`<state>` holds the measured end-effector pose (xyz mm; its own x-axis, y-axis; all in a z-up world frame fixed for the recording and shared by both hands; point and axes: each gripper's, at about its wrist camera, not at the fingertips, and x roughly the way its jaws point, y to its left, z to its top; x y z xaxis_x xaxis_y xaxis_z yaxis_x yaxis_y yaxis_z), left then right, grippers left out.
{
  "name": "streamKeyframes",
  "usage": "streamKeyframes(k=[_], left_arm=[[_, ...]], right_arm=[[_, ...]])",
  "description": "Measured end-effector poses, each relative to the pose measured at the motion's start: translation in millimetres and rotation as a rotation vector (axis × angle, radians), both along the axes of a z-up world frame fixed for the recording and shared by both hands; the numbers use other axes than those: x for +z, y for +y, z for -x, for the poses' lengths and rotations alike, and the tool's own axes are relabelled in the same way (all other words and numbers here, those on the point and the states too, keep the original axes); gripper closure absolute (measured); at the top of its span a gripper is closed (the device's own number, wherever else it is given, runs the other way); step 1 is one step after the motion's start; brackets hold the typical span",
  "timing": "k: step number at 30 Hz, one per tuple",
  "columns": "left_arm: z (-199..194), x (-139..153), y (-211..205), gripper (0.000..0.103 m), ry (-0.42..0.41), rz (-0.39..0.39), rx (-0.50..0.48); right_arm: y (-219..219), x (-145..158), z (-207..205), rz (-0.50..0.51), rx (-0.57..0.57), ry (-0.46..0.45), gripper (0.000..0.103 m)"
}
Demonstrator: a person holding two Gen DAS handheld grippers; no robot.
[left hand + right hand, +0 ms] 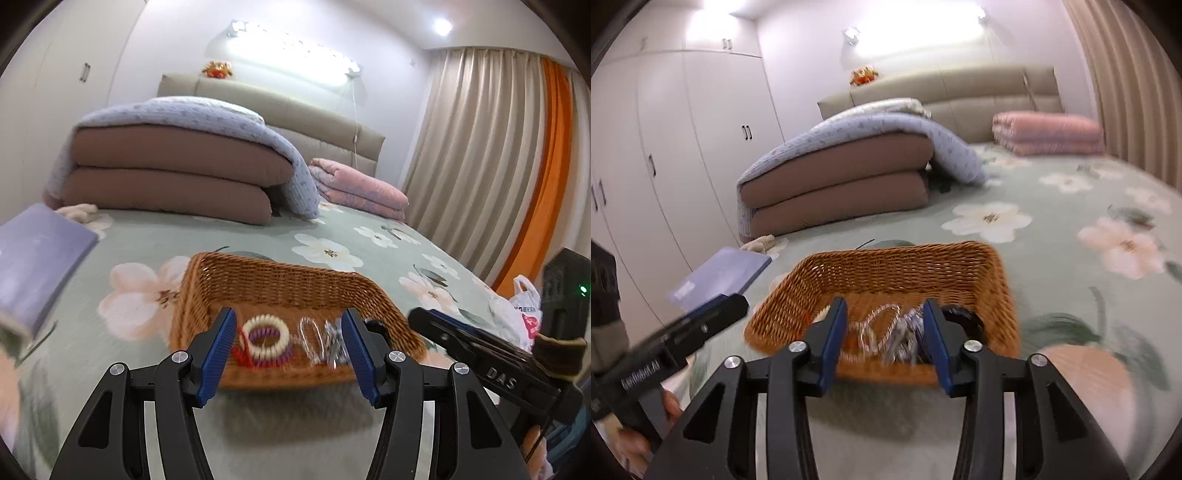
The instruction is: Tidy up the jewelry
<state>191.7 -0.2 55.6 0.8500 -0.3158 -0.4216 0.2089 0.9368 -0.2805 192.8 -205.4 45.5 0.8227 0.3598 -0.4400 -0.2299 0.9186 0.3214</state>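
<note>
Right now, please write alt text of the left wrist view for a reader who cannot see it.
A wicker basket sits on a flowered bed, holding coiled hair ties and silver jewelry. The open left claw frames them with nothing between its blue pads; the right claw enters from the right. Folded blankets lie behind.

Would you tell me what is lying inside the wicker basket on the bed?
Inside the wicker basket: a cream spiral hair tie on purple and red ones, and silver chains. The gripper fingers hide what lies beside them.
</note>
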Motion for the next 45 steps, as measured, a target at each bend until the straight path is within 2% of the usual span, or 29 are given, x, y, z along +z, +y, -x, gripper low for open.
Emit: streamKeyframes(k=[4,6,7,9,12,14,19,23,27,45], left_arm=[[51,-4,-1,0.042,-0.028,-0.017,0.074],[77,-11,-6,0.042,-0.032,-0.046,0.109],[86,-14,-7,0.042,-0.029,-0.059,0.123],[108,-23,-10,0.042,-0.038,-0.055,0.135],[124,-29,-19,0.042,-0.058,-0.117,0.16],[129,-33,-25,0.042,-0.069,-0.164,0.165],[125,-47,-30,0.042,-0.038,-0.187,0.15],[120,-52,-31,0.042,-0.015,-0.188,0.152],[116,-57,-33,0.042,0.014,-0.203,0.161],[111,-60,-34,0.042,0.027,-0.206,0.156]], right_arm=[[-3,2,67,0.095,-0.094,-0.092,0.05],[-7,0,93,0.099,-0.118,-0.125,0.048],[-8,-1,108,0.104,-0.133,-0.139,0.045],[-9,-3,125,0.124,-0.155,-0.16,0.031],[-2,-7,142,0.168,-0.164,-0.202,0.029],[4,-11,143,0.199,-0.177,-0.208,0.029],[6,-29,134,0.187,-0.164,-0.142,0.029],[4,-39,125,0.183,-0.163,-0.086,0.029],[7,-43,122,0.2,-0.166,-0.071,0.029],[-2,-54,107,0.168,-0.165,0.009,0.029]])
